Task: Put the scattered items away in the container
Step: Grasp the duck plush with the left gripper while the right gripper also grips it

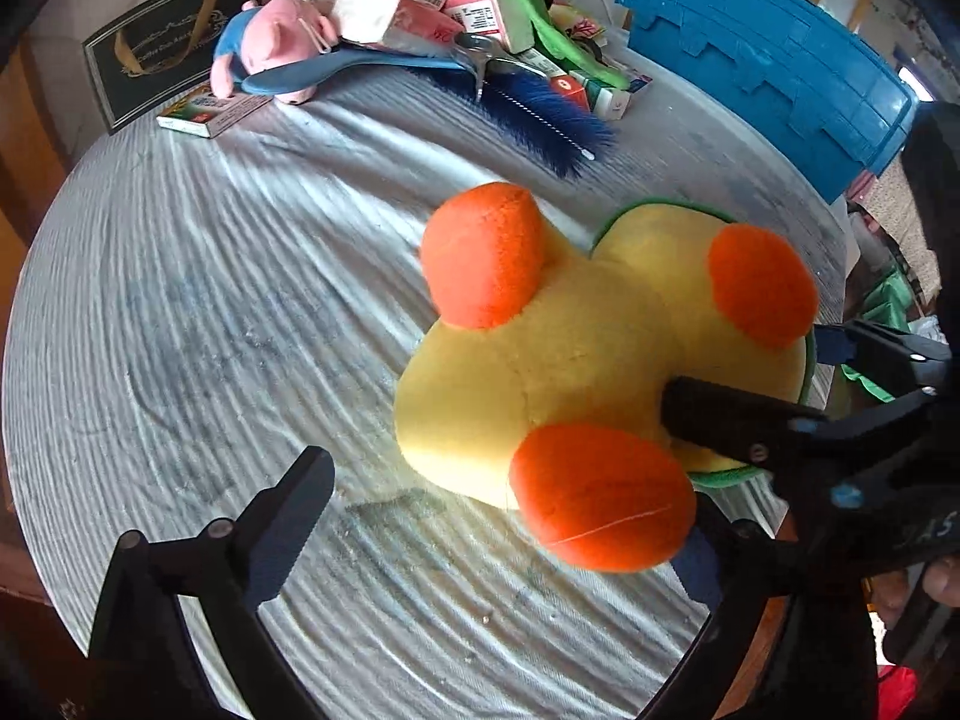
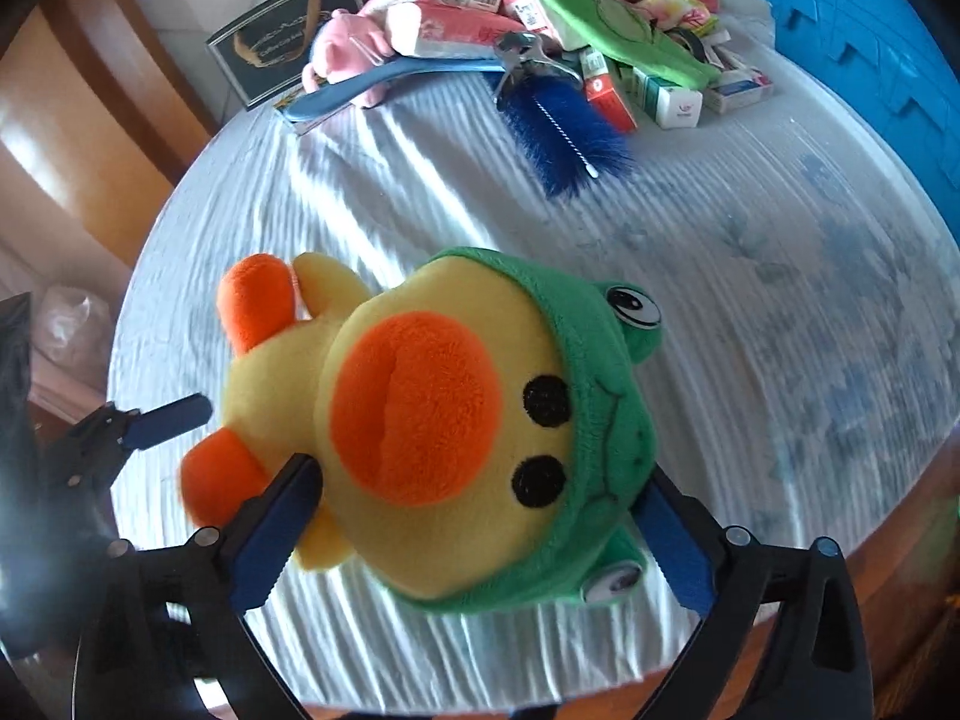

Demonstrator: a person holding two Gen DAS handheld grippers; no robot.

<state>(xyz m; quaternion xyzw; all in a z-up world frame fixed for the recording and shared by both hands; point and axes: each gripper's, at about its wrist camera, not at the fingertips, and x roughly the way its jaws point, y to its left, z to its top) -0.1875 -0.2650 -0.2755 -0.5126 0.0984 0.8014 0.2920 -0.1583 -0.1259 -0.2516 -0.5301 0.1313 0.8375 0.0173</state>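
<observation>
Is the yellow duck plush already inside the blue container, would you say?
No, the duck plush lies on the white-covered table, apart from the blue container.

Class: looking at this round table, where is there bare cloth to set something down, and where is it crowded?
Bare: the wide striped cloth left of the yellow plush duck, and the strip between it and the blue bottle brush. Crowded: the far edge, with the pink plush pig and small cartons.

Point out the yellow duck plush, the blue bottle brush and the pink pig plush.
yellow duck plush [image 2: 420,414]: right wrist view, on its orange beak.
blue bottle brush [image 2: 564,132]: right wrist view, on the bristles.
pink pig plush [image 1: 273,36]: left wrist view, on its head.
</observation>
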